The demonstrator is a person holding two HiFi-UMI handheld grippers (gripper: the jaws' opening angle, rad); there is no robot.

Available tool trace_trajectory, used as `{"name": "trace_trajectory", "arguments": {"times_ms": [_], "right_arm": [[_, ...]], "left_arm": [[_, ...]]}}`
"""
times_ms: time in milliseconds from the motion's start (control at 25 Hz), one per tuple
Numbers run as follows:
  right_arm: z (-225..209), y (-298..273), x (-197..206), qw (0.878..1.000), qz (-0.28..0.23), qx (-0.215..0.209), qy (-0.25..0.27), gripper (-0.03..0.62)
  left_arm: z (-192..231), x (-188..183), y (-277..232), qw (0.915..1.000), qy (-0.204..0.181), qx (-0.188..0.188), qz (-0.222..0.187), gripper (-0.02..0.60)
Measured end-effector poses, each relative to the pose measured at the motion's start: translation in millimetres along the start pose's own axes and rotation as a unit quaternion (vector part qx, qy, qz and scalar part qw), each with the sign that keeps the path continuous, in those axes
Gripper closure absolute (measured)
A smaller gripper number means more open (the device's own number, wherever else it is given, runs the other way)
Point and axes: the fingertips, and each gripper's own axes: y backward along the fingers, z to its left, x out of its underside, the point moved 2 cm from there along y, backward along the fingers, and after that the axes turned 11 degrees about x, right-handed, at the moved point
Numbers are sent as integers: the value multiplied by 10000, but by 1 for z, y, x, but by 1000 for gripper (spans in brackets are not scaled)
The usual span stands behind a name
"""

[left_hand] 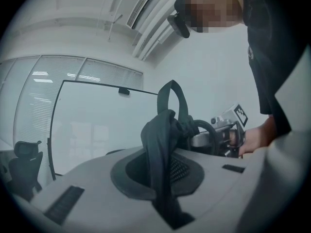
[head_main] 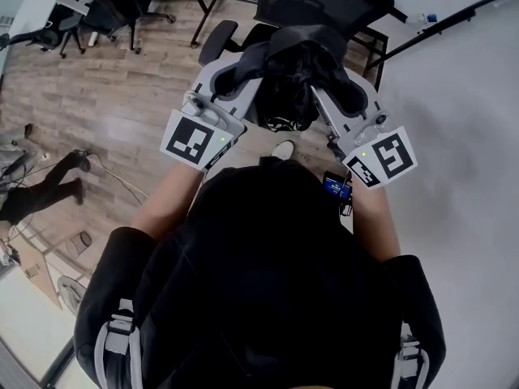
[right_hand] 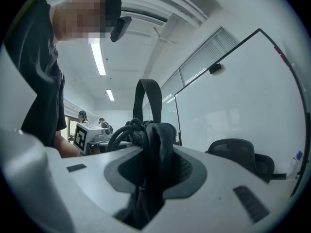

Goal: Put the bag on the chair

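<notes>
The black bag (head_main: 290, 78) hangs between my two grippers, above the seat of a black office chair (head_main: 318, 0). In the head view my left gripper (head_main: 243, 73) is shut on the bag's left side and my right gripper (head_main: 344, 89) on its right side. The left gripper view has bunched black bag fabric (left_hand: 161, 144) pinched between the jaws, with a strap loop (left_hand: 171, 93) standing above it. In the right gripper view the jaws are clamped on a fold of the bag (right_hand: 154, 147), beside a coiled cord. The chair seat is hidden under the bag.
The chair's armrest (head_main: 217, 40) is just left of the bag. More black chairs (head_main: 113, 8) stand far left on the wooden floor. A white wall fills the right side. Cables (head_main: 113, 177) lie on the floor to the left. A white shoe (head_main: 283, 149) shows below the bag.
</notes>
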Motion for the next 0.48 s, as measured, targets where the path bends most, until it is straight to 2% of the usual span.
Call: {"name": "trace_trajectory", "arguments": {"times_ms": [280, 480], "right_arm": [[-25, -7, -7, 9999, -57, -64, 103, 494], [-42, -17, -6, 9999, -71, -55, 61, 494]], "left_arm": [[11, -9, -29, 9999, -13, -78, -125, 548], [22, -6, -44, 10000, 80, -16, -41, 548]]}}
